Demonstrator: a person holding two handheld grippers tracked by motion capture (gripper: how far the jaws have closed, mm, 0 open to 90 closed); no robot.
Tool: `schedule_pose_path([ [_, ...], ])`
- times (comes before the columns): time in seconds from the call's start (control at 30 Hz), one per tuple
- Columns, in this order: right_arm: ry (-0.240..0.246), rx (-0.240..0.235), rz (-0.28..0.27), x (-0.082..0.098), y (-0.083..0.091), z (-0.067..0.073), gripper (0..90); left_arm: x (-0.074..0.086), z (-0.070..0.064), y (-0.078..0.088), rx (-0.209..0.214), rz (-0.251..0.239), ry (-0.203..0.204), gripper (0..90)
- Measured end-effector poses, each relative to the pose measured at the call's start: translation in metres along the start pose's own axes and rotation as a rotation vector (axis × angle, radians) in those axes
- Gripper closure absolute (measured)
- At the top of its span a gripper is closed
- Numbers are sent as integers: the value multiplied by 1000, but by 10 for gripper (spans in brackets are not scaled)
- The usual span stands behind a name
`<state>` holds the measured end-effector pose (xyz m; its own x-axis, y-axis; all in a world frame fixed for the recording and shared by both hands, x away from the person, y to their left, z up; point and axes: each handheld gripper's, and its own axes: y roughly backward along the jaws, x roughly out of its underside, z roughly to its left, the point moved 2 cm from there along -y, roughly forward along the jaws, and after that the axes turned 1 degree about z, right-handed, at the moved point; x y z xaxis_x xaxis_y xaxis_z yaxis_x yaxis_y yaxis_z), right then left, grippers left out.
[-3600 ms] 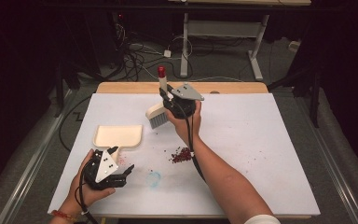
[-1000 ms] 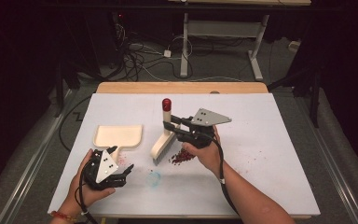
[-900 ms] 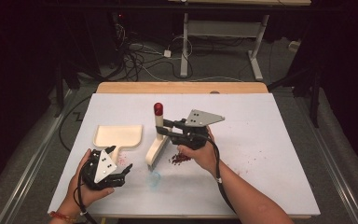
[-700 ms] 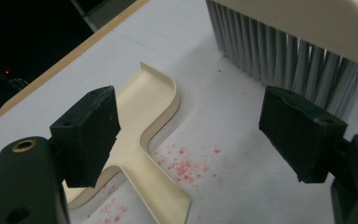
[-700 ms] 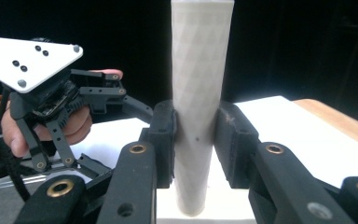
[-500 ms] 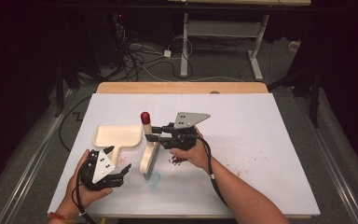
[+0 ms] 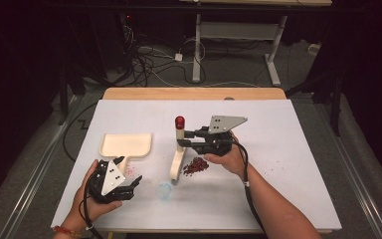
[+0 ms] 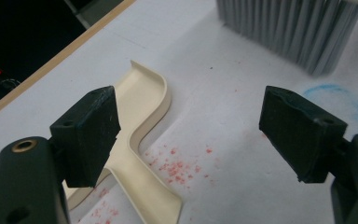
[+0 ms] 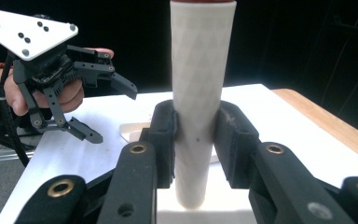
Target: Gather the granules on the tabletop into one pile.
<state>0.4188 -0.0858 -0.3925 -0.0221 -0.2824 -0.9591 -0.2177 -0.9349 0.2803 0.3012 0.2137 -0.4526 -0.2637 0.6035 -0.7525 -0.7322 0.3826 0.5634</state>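
High view: we clamp right gripper on cream red-capped brush handle, bristles beside red crumb pile; left gripper, jaws apart, waits near cream dustpan, front-left of table.

the high view looks down from above the white rectangular table; both gripper views sit close, sharing its surface.

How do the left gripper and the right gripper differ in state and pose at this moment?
The right gripper is shut on the brush handle; the left gripper stands open with nothing between its jaws. The right one holds the brush upright beside the red crumbs; the left one sits low over the table, near the dustpan. Both are black, each with a grey three-cornered plate.
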Motion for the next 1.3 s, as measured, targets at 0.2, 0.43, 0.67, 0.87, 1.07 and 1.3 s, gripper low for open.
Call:
schedule_pose_path([
  [0.2,6,6,-27,-5,8,0,702,-2,-1,-3,8,4,-8,195],
  [0.43,4,1,-37,-6,5,4,701,-1,0,-2,8,3,-5,195],
  [0.67,3,40,-59,-12,19,5,701,-1,0,-2,5,5,-6,195],
  [0.87,15,153,-65,-20,43,9,702,-1,0,-1,1,6,-4,195],
  [1.07,26,245,-44,-21,67,14,702,-2,-1,-2,0,5,-8,195],
  [1.3,-4,347,-27,-20,99,23,702,-3,-1,-4,1,2,-6,195],
])
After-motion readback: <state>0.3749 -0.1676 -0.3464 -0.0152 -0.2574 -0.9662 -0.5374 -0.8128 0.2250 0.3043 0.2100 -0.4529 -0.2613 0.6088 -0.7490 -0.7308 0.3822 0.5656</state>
